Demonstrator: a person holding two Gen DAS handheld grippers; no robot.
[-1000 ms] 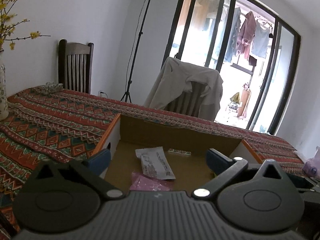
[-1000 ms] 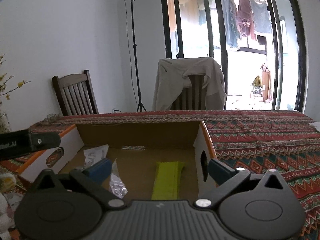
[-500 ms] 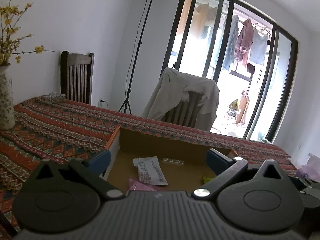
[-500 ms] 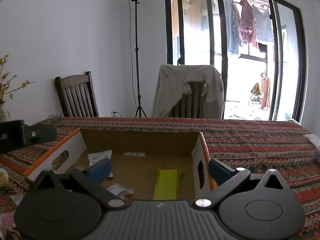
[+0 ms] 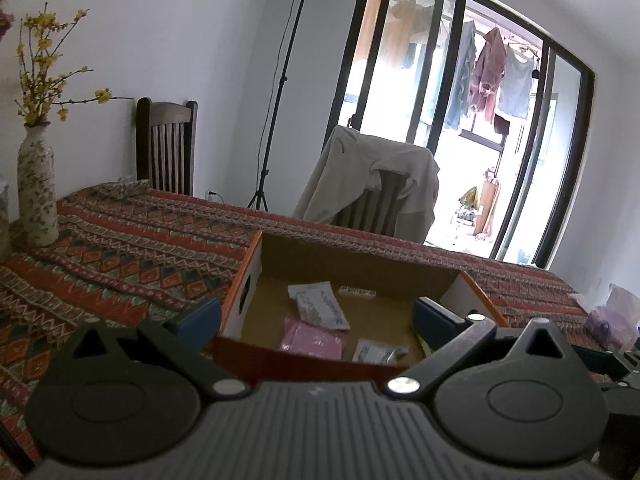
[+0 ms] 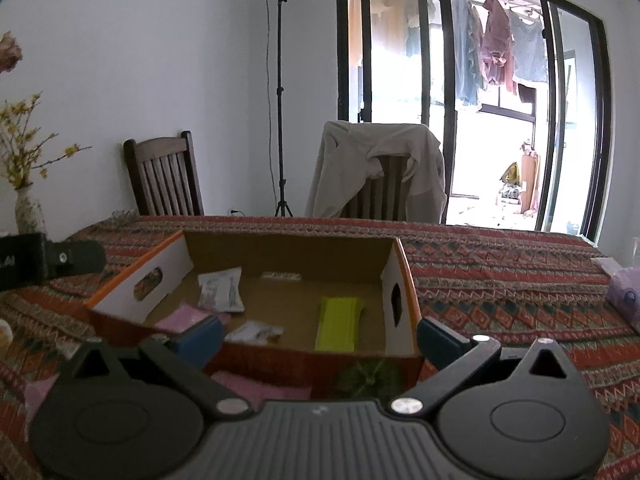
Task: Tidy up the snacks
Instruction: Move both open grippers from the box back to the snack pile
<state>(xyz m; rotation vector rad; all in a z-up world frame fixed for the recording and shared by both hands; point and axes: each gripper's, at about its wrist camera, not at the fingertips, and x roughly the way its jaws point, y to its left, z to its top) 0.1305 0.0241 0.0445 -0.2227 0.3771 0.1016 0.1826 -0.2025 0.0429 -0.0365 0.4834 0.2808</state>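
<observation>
An open cardboard box (image 6: 280,246) with orange rims sits on the patterned tablecloth; it also shows in the left wrist view (image 5: 360,258). Inside lie a white printed packet (image 6: 220,290), a pink packet (image 5: 312,338), a small clear packet (image 6: 254,332) and a yellow-green packet (image 6: 338,322). My left gripper (image 5: 316,320) is open and empty, held back from the box's near wall. My right gripper (image 6: 320,336) is open and empty, also short of the near wall. A pink packet (image 6: 260,388) and a green item (image 6: 368,374) lie on the cloth in front of the box.
A vase (image 5: 38,188) with yellow flowers stands at the table's left. Two chairs (image 6: 164,176) stand behind the table, one draped with a beige jacket (image 6: 380,168). A purple tissue pack (image 6: 624,296) lies at the far right. A lamp stand (image 6: 280,100) stands by the wall.
Both grippers have pulled back and risen away from the box; the box's near wall and the items in front of it have come into view. Both stay open and empty.
</observation>
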